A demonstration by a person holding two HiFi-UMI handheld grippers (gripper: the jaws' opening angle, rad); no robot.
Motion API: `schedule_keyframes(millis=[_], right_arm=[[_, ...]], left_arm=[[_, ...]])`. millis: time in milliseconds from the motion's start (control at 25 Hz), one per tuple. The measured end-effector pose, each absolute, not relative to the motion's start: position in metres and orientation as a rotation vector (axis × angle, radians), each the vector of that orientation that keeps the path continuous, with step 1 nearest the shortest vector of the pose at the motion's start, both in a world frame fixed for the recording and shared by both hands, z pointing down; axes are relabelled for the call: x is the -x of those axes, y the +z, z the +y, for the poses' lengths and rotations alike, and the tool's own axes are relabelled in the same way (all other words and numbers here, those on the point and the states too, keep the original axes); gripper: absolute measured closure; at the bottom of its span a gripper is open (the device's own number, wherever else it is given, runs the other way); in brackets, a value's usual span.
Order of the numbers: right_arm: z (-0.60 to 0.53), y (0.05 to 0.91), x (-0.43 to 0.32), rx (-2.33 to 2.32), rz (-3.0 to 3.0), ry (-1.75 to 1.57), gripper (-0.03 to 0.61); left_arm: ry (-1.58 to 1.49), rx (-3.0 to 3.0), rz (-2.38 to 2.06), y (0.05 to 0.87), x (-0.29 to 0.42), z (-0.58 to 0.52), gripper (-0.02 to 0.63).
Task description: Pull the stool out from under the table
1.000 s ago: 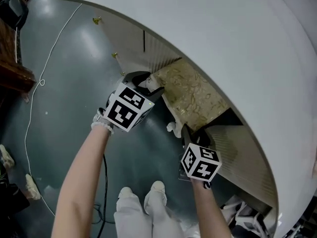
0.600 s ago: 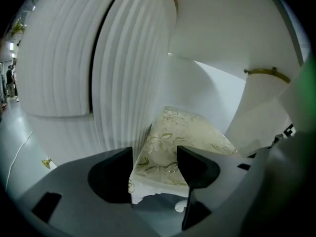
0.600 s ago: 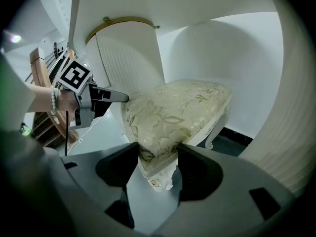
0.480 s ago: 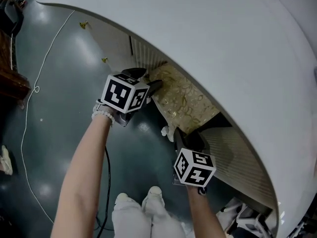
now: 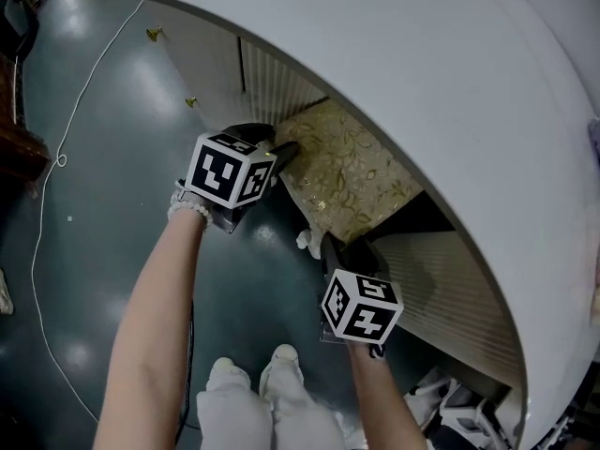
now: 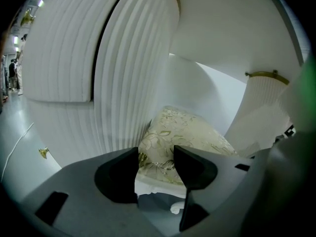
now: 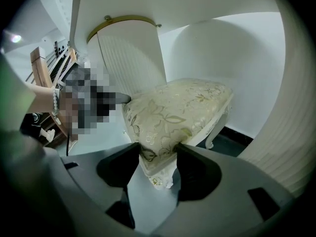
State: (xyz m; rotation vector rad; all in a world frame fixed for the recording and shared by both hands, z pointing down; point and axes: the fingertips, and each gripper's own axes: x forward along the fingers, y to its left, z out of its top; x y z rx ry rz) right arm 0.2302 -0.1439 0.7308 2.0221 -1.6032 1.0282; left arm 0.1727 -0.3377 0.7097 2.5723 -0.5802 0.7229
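1. Your left tongs (image 6: 155, 157) are at the far left corner of the stool (image 5: 352, 172). They have just been closing, and the gold-patterned cushion corner now fills the gap from pad to pad, with its trim bunched between them
2. Your right tongs (image 7: 158, 154) pinch the near corner of the same cushion, one pad on each side of the fabric. The carved white leg (image 7: 162, 179) shows just below them
3. The stool stands on the grey floor (image 5: 112, 204), partly under the curved white tabletop (image 5: 422, 64). In the head view the near part of its seat shows beyond the rim, and the rest is hidden beneath it
4. A white fluted panel (image 5: 277, 87) of the table's base stands just beside the cushion on its left
5. Both your arms reach forward and down, and each pair of tongs carries its marker cube on top. The two pairs are well apart along the seat's near edge
6. A thin white cable (image 5: 56, 157) trails across the floor at the left, and your shoes (image 5: 253, 368) show at the bottom of the head view
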Motion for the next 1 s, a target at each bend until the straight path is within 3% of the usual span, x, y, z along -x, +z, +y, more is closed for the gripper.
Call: schedule_keyframes(millis=[1000], right_arm=[[-0.09,0.73,-0.149,-1.863,-1.607,1.137,0.328]], left_arm=[[0.836,-2.486,-0.623,0.711,-0.08,-0.281,0.374]])
